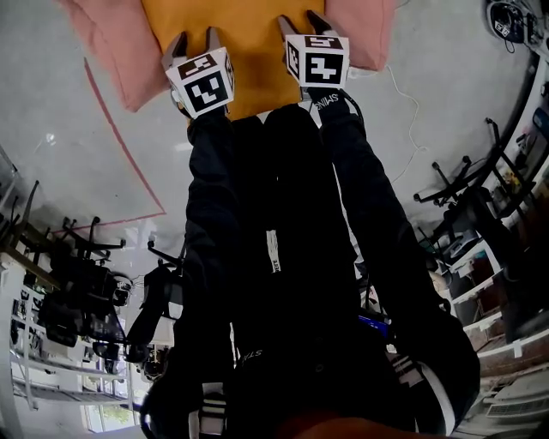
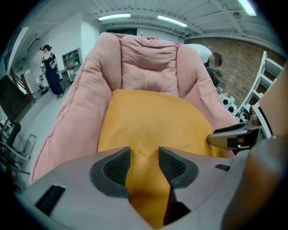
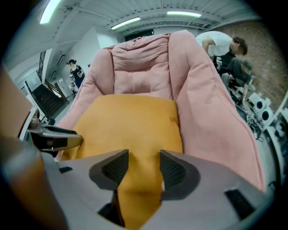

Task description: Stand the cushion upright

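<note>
Head view: the mustard-yellow square fabric cushion (image 1: 244,64) lies flat on the seat of a pink padded fabric lounge chair (image 1: 103,47), with its near edge toward us. In both gripper views we see its far edge touching the chair's backrest (image 2: 148,63).

We judge it soft, light and floppy. The fabric looks grippy and it isn't fragile, but it would likely sag if pinched at one corner. Best hold, we reckon: take the near edge on both sides at once, then tip it up against the backrest.

Over that near edge the left gripper (image 1: 195,43) and right gripper (image 1: 302,26) sit side by side, both pointing steeply down. The jaws on each are apart. Yellow fabric shows in the gap and the pads aren't pressing it, so nothing is gripped.

Beyond the chair we see pale grey floor (image 1: 77,163) and a person (image 2: 48,72) standing far off.
</note>
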Demonstrator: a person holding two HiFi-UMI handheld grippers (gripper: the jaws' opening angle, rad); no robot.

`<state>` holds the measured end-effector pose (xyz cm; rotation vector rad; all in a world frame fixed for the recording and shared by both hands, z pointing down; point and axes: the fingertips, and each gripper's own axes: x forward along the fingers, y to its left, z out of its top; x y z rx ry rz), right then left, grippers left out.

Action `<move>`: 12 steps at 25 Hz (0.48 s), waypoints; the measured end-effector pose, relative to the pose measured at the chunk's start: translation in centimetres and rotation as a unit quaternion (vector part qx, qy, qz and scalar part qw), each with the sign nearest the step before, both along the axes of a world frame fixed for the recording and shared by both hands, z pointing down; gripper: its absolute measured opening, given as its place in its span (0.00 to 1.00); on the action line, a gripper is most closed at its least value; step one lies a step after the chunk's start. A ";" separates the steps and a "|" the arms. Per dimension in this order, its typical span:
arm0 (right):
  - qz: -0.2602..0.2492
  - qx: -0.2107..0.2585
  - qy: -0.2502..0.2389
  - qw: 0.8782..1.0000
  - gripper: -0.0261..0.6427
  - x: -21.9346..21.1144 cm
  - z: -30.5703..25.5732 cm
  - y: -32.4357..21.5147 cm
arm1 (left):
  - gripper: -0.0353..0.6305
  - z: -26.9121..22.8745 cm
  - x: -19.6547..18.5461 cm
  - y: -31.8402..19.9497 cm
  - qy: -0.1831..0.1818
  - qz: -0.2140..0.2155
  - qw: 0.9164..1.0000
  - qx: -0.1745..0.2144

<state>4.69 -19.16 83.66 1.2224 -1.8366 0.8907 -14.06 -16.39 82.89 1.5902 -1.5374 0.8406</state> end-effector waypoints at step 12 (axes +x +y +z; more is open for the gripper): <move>-0.009 -0.021 -0.002 1.000 0.16 -1.9 2.0 -0.1 | 0.14 1.3 -0.5 -0.4 -0.001 0.021 1.000 -0.010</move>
